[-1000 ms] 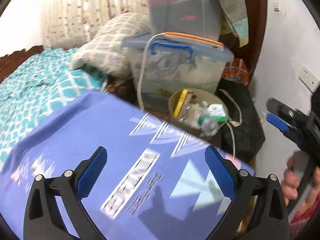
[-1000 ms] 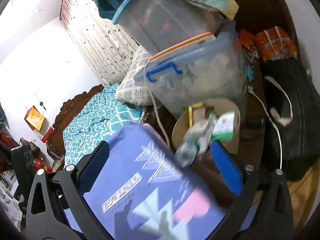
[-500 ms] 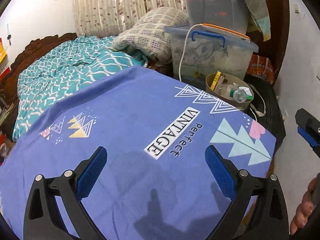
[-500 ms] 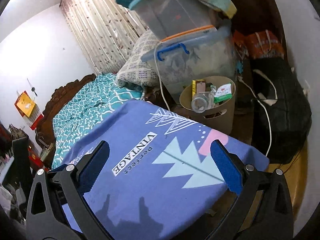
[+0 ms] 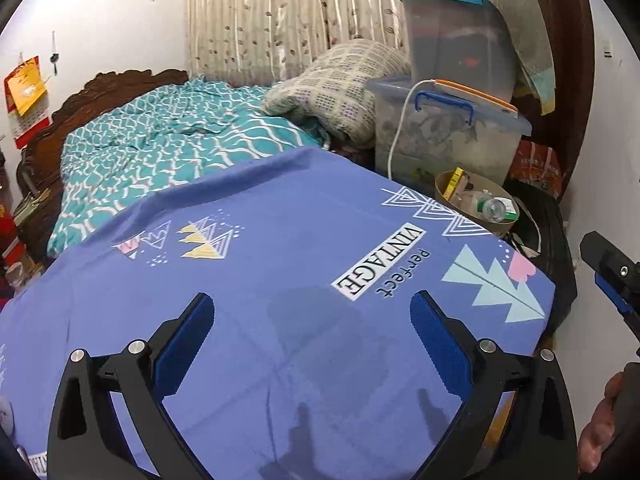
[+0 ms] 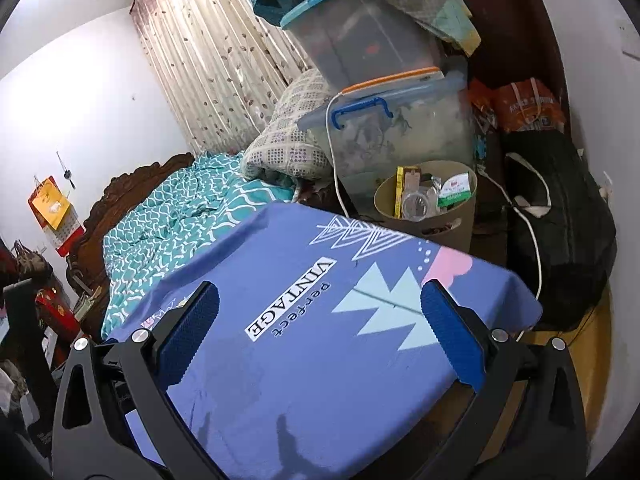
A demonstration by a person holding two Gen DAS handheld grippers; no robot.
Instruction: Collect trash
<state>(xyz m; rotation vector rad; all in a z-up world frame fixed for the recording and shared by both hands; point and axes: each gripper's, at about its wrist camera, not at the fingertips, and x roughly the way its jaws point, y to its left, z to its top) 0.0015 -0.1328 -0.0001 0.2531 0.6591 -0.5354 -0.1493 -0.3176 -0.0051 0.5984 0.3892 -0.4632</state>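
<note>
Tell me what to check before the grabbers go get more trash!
1. Left gripper open with nothing in it: ok.
2. Right gripper open with nothing in it: ok.
3. Bin upright beside the blue cloth: ok.
4. Bottle and green packet inside the bin: ok.
5. Room left in the bin: not ok, it looks nearly full.
6. More trash to pick up: cannot tell, none shows on the cloth.
</note>
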